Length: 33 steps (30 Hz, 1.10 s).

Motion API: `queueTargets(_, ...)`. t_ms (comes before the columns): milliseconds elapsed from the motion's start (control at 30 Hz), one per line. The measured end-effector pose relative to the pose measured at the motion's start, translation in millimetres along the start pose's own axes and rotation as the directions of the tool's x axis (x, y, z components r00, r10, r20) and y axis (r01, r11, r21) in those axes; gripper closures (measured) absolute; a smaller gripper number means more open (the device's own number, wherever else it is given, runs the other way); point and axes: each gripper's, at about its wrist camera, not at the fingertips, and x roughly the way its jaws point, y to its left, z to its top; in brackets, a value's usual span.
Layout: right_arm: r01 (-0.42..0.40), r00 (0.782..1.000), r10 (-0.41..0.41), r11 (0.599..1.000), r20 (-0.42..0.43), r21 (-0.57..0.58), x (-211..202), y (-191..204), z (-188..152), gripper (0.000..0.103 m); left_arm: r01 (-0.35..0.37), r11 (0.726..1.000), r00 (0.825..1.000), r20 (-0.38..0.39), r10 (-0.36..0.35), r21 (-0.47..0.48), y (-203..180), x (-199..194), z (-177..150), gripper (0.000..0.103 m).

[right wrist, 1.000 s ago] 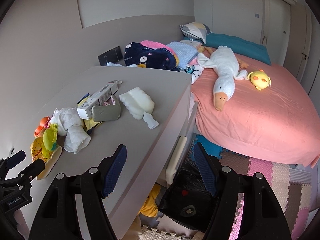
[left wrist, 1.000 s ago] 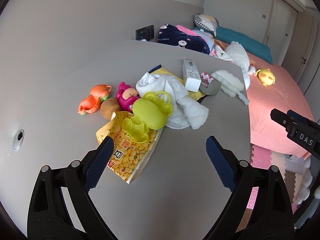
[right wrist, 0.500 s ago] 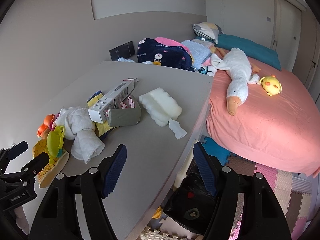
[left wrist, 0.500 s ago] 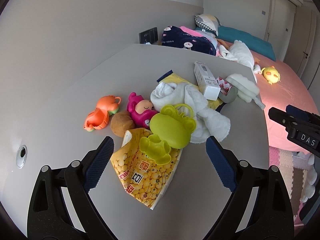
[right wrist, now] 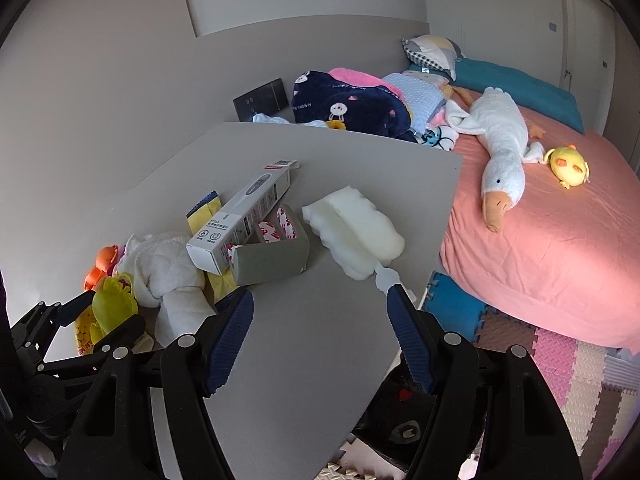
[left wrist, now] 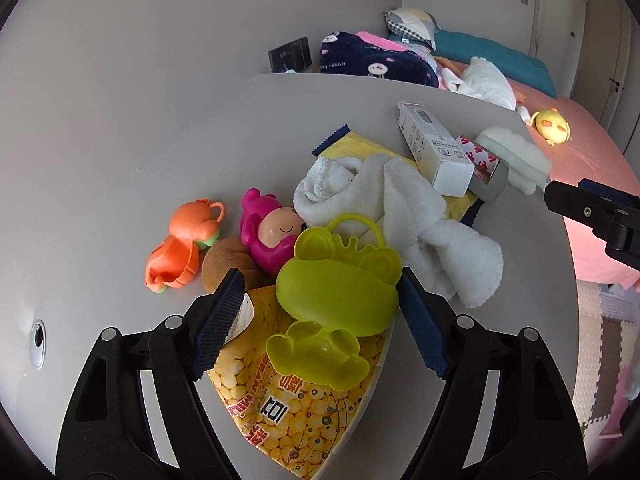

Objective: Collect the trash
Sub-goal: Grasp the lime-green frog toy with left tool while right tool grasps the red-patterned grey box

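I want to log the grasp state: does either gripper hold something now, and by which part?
Nothing is held. The left gripper has been closing, with the green frog toy between its pads but not pressed. The right gripper is open over the bare table.

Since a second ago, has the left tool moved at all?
Yes. The left tool has come closer to the toy pile on the table; its jaws, just closing, now flank the green frog toy without pressing it.

Frog mould (left wrist: 340, 284) on snack bag (left wrist: 296, 404), towel (left wrist: 400, 208) behind.
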Motion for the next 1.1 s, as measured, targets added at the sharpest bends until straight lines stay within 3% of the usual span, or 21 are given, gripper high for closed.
queueTargets(100, -0.017, 1.000, 0.017, 1.000, -0.013, -0.005, 12.1, 6.3, 5.4, 0.033, 0.004, 1.000, 1.000, -0.004, -0.004, 0.005, 2.8, 5.4, 0.3, 0.029)
queueTargets(167, -0.041, 0.999, 0.041, 0.999, -0.024, 0.005, 19.6, 9.6, 8.5, 0.033, -0.009, 1.000, 1.000, 0.008, 0.009, 0.015, 4.2, 5.7, 0.6, 0.047)
queueTargets(233, -0.065, 0.997, 0.065, 0.998, -0.033, 0.016, 26.3, 13.2, 11.4, 0.033, 0.002, 1.000, 1.000, 0.007, -0.002, 0.000, 10.0, 5.3, 1.8, 0.059)
queueTargets(300, -0.085, 0.996, 0.086, 0.996, -0.035, 0.020, 31.0, 17.6, 13.9, 0.033, 0.034, 0.999, 0.999, 0.008, -0.034, -0.026, 17.7, 3.5, 2.8, 0.060)
queueTargets(367, -0.089, 0.995, 0.089, 0.996, -0.034, 0.018, 36.1, 23.3, 16.8, 0.033, 0.027, 0.999, 0.999, 0.018, -0.026, -0.031, 21.8, 0.1, 3.9, 0.072)
queueTargets(633, -0.088, 0.994, 0.092, 0.994, -0.063, 0.063, 56.0, 24.0, 18.8, 0.033, 0.057, 0.996, 0.998, 0.044, -0.055, -0.067, 34.5, -8.4, 7.4, 0.071)
queueTargets(667, -0.107, 0.991, 0.112, 0.992, -0.070, 0.073, 58.1, 21.8, 17.2, 0.041, 0.061, 0.996, 0.997, 0.046, -0.057, -0.072, 36.2, -9.1, 8.0, 0.071)
queueTargets(1100, -0.121, 0.993, 0.120, 0.990, 0.016, 0.070, 20.2, 20.8, 17.7, 0.045, 0.069, 0.994, 0.994, 0.092, -0.062, -0.085, 39.0, -27.1, 13.5, 0.071)
